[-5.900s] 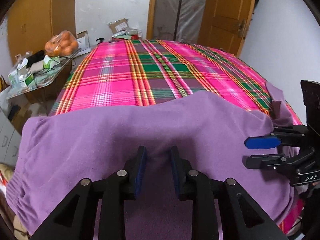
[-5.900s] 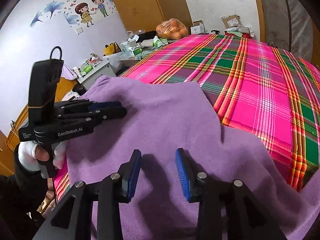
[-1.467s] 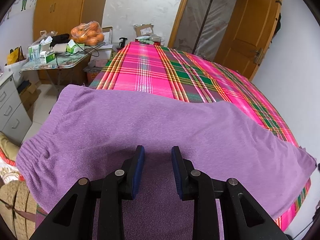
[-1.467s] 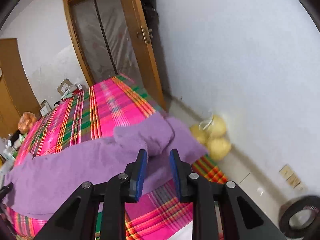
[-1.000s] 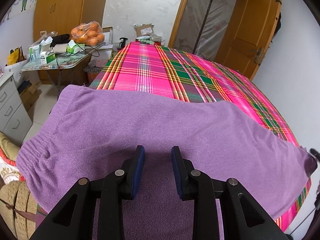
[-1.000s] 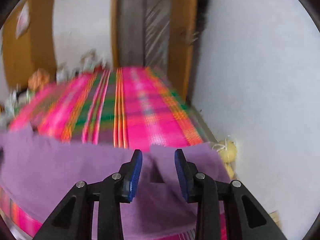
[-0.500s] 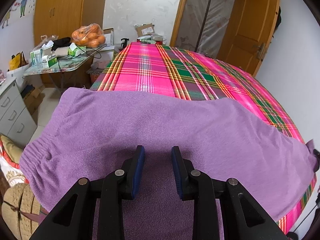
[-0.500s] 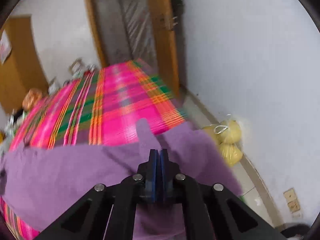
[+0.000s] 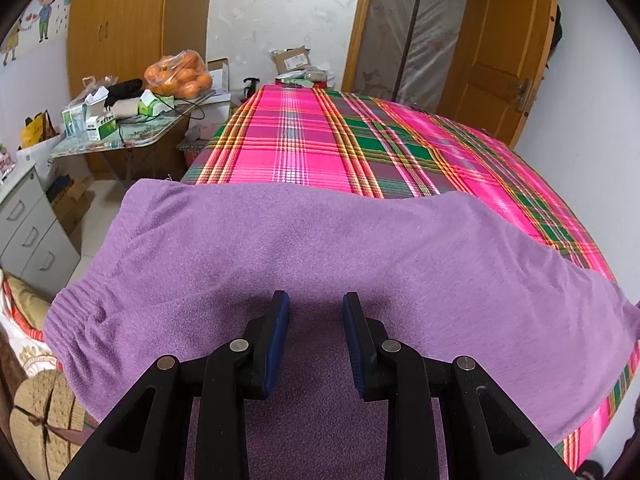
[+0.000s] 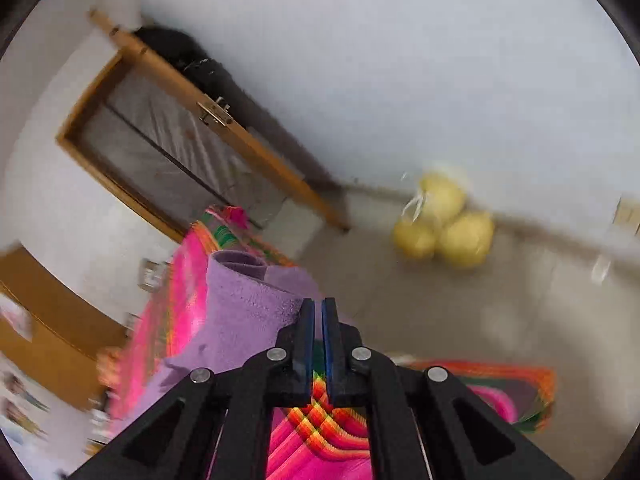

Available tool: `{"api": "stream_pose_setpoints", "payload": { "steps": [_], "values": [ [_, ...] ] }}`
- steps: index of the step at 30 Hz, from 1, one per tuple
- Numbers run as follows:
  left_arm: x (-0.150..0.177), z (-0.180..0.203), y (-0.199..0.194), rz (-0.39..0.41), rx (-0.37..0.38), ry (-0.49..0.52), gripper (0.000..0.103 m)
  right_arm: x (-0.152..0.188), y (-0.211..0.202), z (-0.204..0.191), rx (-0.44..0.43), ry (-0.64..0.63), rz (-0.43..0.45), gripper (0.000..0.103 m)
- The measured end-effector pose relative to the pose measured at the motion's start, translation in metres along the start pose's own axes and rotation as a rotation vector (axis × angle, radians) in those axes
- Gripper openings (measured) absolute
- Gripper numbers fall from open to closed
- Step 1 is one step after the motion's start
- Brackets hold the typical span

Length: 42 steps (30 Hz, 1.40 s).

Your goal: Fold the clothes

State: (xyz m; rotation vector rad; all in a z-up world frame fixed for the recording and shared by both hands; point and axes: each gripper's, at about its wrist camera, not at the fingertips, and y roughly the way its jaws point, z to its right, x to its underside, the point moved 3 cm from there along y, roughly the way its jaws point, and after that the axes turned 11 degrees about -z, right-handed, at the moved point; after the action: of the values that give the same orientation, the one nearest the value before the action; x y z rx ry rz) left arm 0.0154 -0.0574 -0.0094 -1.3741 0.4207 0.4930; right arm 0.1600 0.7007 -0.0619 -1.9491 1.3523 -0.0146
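Purple garment spread across the near end of the plaid bed.
The left tool hovers over the garment's near edge, blue pads apart, nothing between them. The right tool, beside the garment's end, has its pads nearly together and opening slightly; whether cloth is pinched cannot be told.

Left wrist cam sits close above the purple fleece garment, facing down-fwd over the pink plaid bedspread toward the wooden door, upper right. Right wrist cam, rolled and blurred, faces the same door, sharing garment and bedspread.
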Motion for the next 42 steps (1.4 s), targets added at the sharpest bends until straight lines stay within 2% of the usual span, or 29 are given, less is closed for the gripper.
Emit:
{"api": "stream_pose_setpoints", "payload": {
  "steps": [2,4,10,14,18,19,21,25,30,35,37,41,42],
  "values": [
    [0.0,0.001,0.0,-0.001,-0.013,0.007,0.029,-0.001,-0.002,0.005,-0.077,0.017,0.012,0.019],
    [0.001,0.004,0.001,-0.003,-0.033,0.018,0.029,-0.001,-0.004,0.009,-0.155,0.03,0.028,0.035],
    [0.001,0.007,0.001,-0.006,-0.068,0.032,0.029,-0.001,-0.013,0.006,-0.311,0.017,0.075,0.051],
    [0.0,0.009,0.002,-0.007,-0.083,0.04,0.029,0.002,-0.01,0.004,-0.425,0.02,0.069,0.052],
    [0.001,0.014,0.001,-0.005,-0.1,0.045,0.029,0.002,-0.005,-0.003,-0.383,0.001,0.048,0.056],
    [0.001,0.016,0.001,-0.003,-0.099,0.047,0.03,0.002,-0.008,-0.003,-0.388,0.004,0.056,0.056],
    [0.002,0.018,0.0,0.0,-0.078,0.046,0.039,0.003,-0.019,-0.001,-0.414,0.02,0.106,0.057],
    [0.003,0.027,0.001,-0.003,-0.027,0.057,0.04,0.002,-0.029,0.004,-0.433,0.038,0.142,0.066],
    [0.005,0.047,0.003,-0.013,0.01,0.105,0.04,0.002,-0.001,-0.002,-0.361,0.021,0.032,0.066],
    [0.007,0.049,0.003,-0.017,0.02,0.111,0.041,0.0,-0.01,0.005,-0.227,-0.013,0.083,0.066],
    [0.007,0.049,0.004,-0.019,0.022,0.107,0.041,-0.001,-0.004,0.014,-0.172,-0.007,0.031,0.066],
    [0.007,0.051,0.005,-0.023,0.004,0.115,0.041,0.007,0.011,0.025,-0.169,-0.001,-0.073,0.065],
    [0.007,0.051,0.006,-0.023,0.002,0.117,0.041,0.009,0.012,0.022,-0.165,-0.021,-0.077,0.06]
  ]
}}
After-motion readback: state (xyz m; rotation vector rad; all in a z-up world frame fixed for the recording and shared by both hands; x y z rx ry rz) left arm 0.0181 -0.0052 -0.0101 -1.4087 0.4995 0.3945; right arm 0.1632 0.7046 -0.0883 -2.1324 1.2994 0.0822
